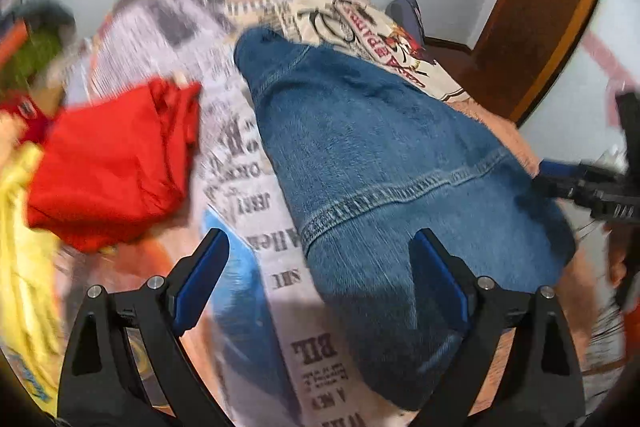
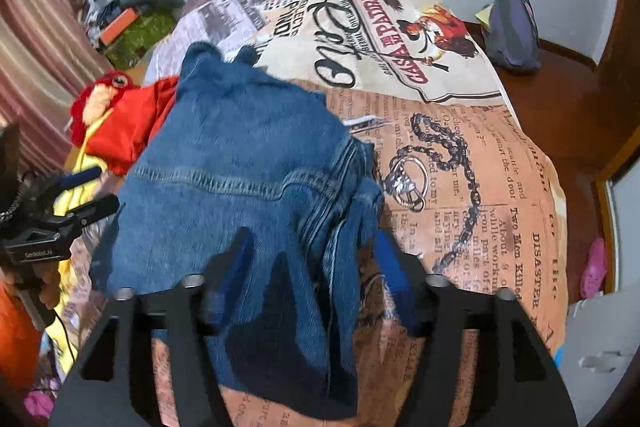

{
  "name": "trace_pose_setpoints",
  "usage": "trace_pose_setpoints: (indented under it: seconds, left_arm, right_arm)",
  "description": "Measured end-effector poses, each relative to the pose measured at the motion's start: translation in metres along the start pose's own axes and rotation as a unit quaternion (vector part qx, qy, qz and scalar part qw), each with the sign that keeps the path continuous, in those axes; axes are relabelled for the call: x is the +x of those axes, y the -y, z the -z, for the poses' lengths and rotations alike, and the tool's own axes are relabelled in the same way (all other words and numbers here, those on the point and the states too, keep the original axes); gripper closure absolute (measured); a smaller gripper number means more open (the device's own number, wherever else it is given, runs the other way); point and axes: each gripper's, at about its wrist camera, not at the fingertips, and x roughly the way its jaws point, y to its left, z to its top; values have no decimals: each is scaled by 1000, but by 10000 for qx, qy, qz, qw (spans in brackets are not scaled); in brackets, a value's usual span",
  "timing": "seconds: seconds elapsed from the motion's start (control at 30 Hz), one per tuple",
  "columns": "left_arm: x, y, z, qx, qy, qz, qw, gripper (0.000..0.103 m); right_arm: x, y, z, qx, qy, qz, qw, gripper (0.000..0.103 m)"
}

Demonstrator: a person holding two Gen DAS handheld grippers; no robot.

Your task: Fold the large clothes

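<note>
- The jeans [image 1: 384,163] lie folded on the bed [image 2: 492,163], over its newspaper-print cover, reaching from the near edge toward the middle.
- The left gripper [image 1: 320,279] stands wide, holding nothing; its right finger [image 1: 436,275] overlaps the denim's near end, though contact is hard to judge.
- The right gripper [image 2: 312,279] also stands wide, with bunched denim lying between its blurred fingers; whether either pad touches the cloth cannot be told.
- A red garment [image 1: 116,163] lies near the bed's left edge, just beside the jeans, with a yellow cloth [image 1: 24,247] partly cut off by the frame.
- Motion blur smears the left view; the print there is barely legible.
- The jeans' near end is hidden behind the right gripper.
</note>
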Motion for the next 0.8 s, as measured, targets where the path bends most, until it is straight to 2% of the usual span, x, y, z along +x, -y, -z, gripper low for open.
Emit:
trace_pose_setpoints:
  seconds: [0.07,0.13,0.2,0.27,0.33,0.5,0.53,0.6,0.7,0.8]
  left_arm:
    - [12,-13,-4,-334,-257,385,9984,9]
    - [24,-25,-7,-742,-498,899,9919,9]
    - [34,-30,-7,-968,-652,1213,9857,9]
    - [46,-32,-8,-1148,-819,1498,9786,9]
    - [60,-31,-8,-1258,-1013,1703,9721,9]
    - [84,-27,-10,-1484,-1255,1955,9613,9]
    - [89,-26,-11,-1547,-1311,2021,9582,9]
    - [97,-24,-11,-1635,-1381,2134,9532,9]
    - [98,-18,-12,-1559,-1378,2168,9538,9]
    - [103,-14,-15,-1597,-1446,2247,9503,11]
  right_arm:
    - [11,7,-3,157,-219,-226,9994,33]
    - [29,18,-5,380,-543,-466,9967,33]
    - [45,28,-5,575,-817,-658,9928,33]
    - [63,42,-5,885,-1061,-1076,9845,33]
    - [75,55,-5,1263,-1195,-1464,9738,25]
    - [100,65,-2,1768,-1504,-2126,9492,23]
    - [103,64,-2,1816,-1549,-2191,9461,19]
    - [108,59,-5,1820,-1595,-2160,9459,18]
    - [110,52,-8,1764,-1641,-2111,9473,17]
    - [107,49,-8,1805,-1599,-2118,9471,19]
